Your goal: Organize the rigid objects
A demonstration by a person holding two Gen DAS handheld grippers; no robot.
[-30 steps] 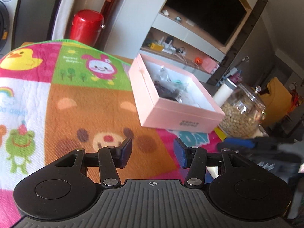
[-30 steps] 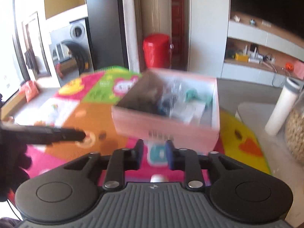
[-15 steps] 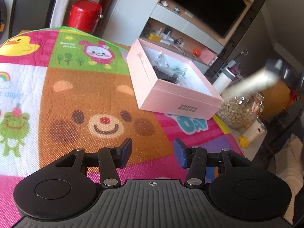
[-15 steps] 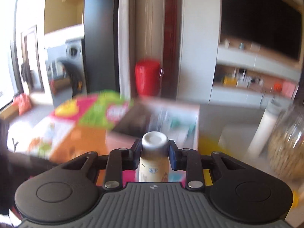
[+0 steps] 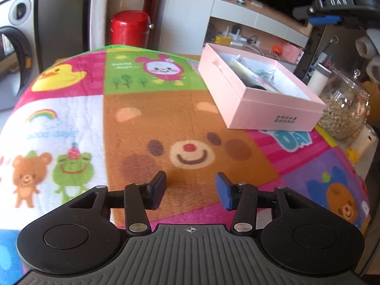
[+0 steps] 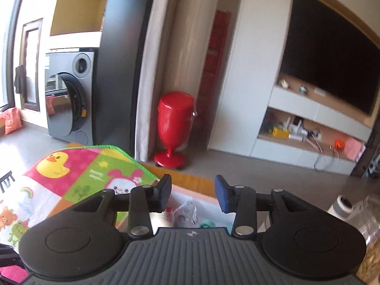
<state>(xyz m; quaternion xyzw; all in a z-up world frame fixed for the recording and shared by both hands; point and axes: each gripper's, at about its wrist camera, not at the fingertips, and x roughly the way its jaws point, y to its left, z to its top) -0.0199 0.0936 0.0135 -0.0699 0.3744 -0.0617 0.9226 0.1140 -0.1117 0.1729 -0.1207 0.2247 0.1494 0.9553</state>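
Note:
An open pink box (image 5: 268, 104) sits on the cartoon play mat (image 5: 147, 123), right of centre in the left wrist view. Clear bags, a dark item and a cream bottle-like item (image 5: 242, 70) lie inside it. My left gripper (image 5: 190, 185) hovers low over the mat's bear face; its jaws are closing slightly, with nothing between them. My right gripper (image 6: 192, 188) is raised above the box, its jaws opening and empty. It also shows high at the top right as the right gripper (image 5: 332, 9). Under it I see the box's clear bags (image 6: 187, 210).
A red pedestal bin (image 6: 174, 123) stands on the floor beyond the mat. A glass jar of beans (image 5: 342, 111) and a white cylinder (image 5: 319, 78) stand right of the box. A washing machine (image 6: 68, 99) is at the far left, and a TV shelf (image 6: 315, 109) at the right.
Half a second ago my right gripper was shut on a white-capped bottle; now it has risen, its jaws are wider and the bottle is gone. The left gripper's jaws narrowed slightly.

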